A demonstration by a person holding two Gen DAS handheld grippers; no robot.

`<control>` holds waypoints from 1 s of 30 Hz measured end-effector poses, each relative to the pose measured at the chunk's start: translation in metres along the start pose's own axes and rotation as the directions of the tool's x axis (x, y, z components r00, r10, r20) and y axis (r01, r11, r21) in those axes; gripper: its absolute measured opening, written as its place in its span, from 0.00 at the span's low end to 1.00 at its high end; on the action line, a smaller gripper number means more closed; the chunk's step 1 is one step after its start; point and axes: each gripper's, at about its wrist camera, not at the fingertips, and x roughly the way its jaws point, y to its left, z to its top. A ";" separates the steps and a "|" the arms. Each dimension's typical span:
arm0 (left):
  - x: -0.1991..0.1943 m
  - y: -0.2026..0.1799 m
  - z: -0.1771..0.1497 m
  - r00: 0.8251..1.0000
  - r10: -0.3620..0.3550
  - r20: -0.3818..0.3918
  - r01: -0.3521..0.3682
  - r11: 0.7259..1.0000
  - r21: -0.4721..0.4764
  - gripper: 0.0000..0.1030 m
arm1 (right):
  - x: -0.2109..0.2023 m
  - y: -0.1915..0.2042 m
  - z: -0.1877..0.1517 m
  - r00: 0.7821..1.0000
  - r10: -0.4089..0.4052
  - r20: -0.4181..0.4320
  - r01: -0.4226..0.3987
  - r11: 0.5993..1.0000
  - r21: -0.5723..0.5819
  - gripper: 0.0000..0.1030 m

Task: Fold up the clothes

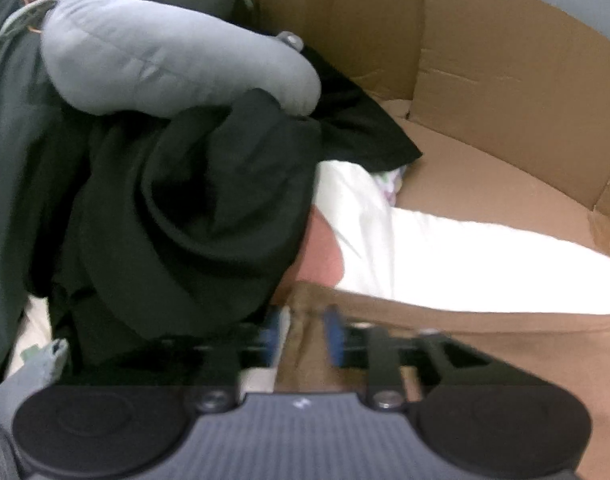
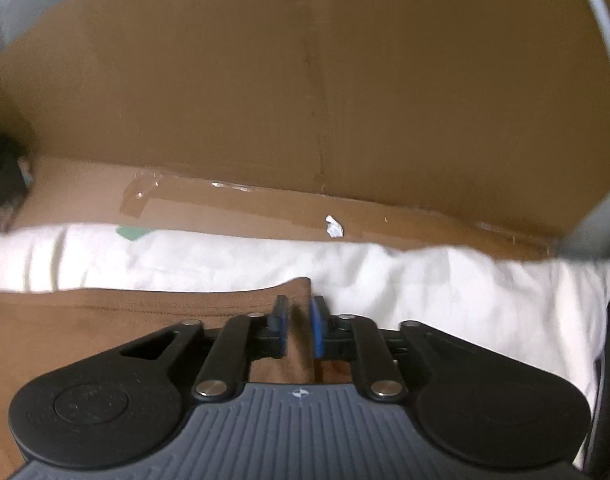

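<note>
Inside a big cardboard box [image 2: 265, 80], w/ brown walls rising at the far side, lies the brown garment [image 2: 85, 332] that both tongs work on. It's spread over a white sheet [image 2: 445, 292] covering the box floor; the sheet shows as a bright band between the garment's far edge and the bare cardboard by the far wall.

Left tongs [image 1: 305, 336]: blue pads apart, a raised fold of the brown garment [image 1: 485, 344] standing between them at its left corner. Frame's blurred, so can't tell if the pads still touch the cloth; they look spread, not pinching.

Right tongs [image 2: 299, 326]: pads also apart, a narrow gap, w/ the garment's right-hand far corner between them. Cloth edge runs up through the gap; no clear squeeze on it. Pads sit right at the border where brown cloth meets white sheet.

Left wrist view, along the box's left side: a heap of dark clothes [image 1: 193, 208], black/dark green, piled up high, touching the brown garment's left end. On top of the heap rests a grey neck pillow [image 1: 153, 60], curved, w/ a small clasp at its tip. A pinkish patch [image 1: 321, 252] peeks out between heap and sheet; can't tell what it is.

Right wrist view, near the far wall: strips of clear tape [image 2: 141, 192] on the box floor and a small white paper scrap [image 2: 333, 226], apart from the sheet.
</note>
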 end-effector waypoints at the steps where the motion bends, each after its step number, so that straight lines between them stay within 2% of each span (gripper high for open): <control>1: -0.004 0.001 -0.003 1.000 -0.005 0.009 0.005 1.000 -0.004 0.43 | -0.005 -0.003 -0.002 1.000 0.011 0.004 -0.011 1.000 0.014 0.36; 7: -0.033 0.015 -0.019 1.000 -0.022 0.008 0.022 0.997 -0.068 0.43 | -0.049 -0.010 -0.019 0.999 0.036 0.028 -0.037 0.999 0.018 0.36; 11: -0.061 0.019 -0.035 1.000 -0.030 0.008 0.030 0.998 -0.061 0.50 | -0.087 -0.014 -0.036 0.998 0.040 0.040 -0.041 0.999 0.016 0.39; 14: -0.084 0.026 -0.049 0.998 -0.057 0.010 0.058 0.996 -0.060 0.50 | -0.116 -0.019 -0.054 0.998 0.039 0.050 -0.040 0.999 0.016 0.40; 21: -0.122 0.054 -0.090 0.997 -0.070 -0.024 0.067 0.992 -0.106 0.50 | -0.167 -0.031 -0.100 0.997 0.051 0.064 -0.054 0.998 0.036 0.40; 30: -0.149 0.077 -0.139 0.993 -0.102 -0.064 0.093 0.987 -0.129 0.50 | -0.212 -0.038 -0.151 0.993 0.085 0.087 -0.089 0.995 0.043 0.40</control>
